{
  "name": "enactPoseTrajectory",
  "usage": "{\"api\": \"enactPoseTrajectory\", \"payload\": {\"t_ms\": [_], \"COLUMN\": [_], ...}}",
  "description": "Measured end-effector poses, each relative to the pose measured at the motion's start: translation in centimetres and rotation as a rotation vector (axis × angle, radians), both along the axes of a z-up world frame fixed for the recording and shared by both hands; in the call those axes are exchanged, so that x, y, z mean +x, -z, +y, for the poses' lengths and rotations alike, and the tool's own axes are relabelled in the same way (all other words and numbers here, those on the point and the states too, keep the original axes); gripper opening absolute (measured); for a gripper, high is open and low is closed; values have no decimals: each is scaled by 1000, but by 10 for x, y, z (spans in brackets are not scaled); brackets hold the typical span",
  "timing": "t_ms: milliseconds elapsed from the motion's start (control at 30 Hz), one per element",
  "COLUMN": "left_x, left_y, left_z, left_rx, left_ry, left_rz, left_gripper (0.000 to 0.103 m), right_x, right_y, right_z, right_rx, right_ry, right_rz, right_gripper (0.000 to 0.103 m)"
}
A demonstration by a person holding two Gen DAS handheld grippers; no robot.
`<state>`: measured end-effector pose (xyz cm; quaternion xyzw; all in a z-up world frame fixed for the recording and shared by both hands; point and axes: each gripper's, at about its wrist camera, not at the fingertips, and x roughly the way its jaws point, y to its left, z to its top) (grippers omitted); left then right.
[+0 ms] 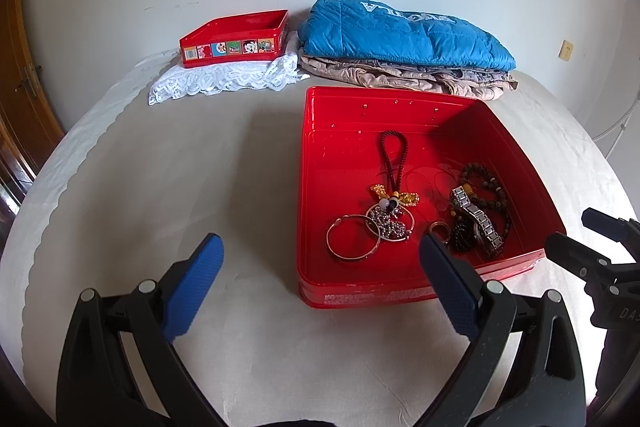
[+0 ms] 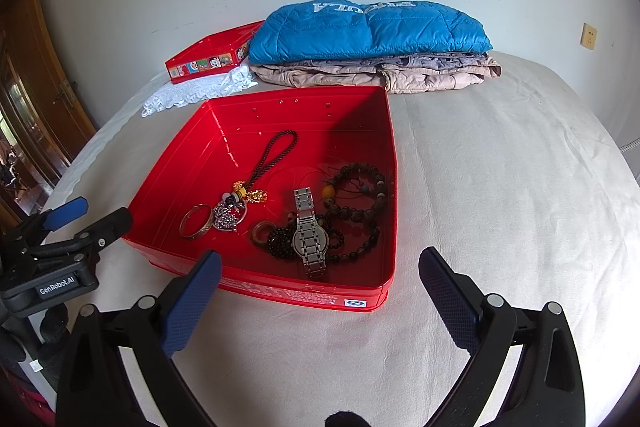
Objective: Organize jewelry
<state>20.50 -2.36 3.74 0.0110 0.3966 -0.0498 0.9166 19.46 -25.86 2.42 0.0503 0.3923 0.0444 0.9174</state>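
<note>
Red tin, tangled pieces, two empty grippers

Red metal walls of the open tin (image 2: 384,147) enclosed all the jewelry in view, and the tin sat on a pale bedcover (image 2: 500,187). Inside lay a steel watch (image 2: 310,235) overlapping dark bead bracelets (image 2: 360,211), a small ring (image 2: 262,229), a silver bangle (image 2: 196,223) touching a beaded charm (image 2: 228,219), and a braided cord loop (image 2: 276,151) running toward the far wall.

Both tools hovered at the tin's near edge. The left gripper (image 1: 320,267) had its fingers spread wide and held nothing; the right gripper (image 2: 320,279) was equally wide and empty.

Whether sorting was starting or the pieces had just been gathered, the scene fitted either.

Any pick would go best on an isolated piece such as the bangle, pinched across its rim. The watch and beads looked interlocked, so lifting one risked dragging the others. A second tin (image 1: 236,39) sat on white lace (image 1: 224,79) beside folded clothes (image 1: 400,39).
</note>
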Motion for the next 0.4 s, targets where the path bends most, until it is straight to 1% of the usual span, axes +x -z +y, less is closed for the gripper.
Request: {"api": "enactPoseTrajectory", "payload": {"t_ms": [400], "left_x": [1], "left_y": [0], "left_z": [1], "left_rx": [-1], "left_ry": [2], "left_rz": [10], "left_gripper": [97], "right_x": [1], "right_y": [1], "right_z": [0], "right_rx": [0], "right_ry": [-1], "right_rz": [2], "right_gripper": [99]}}
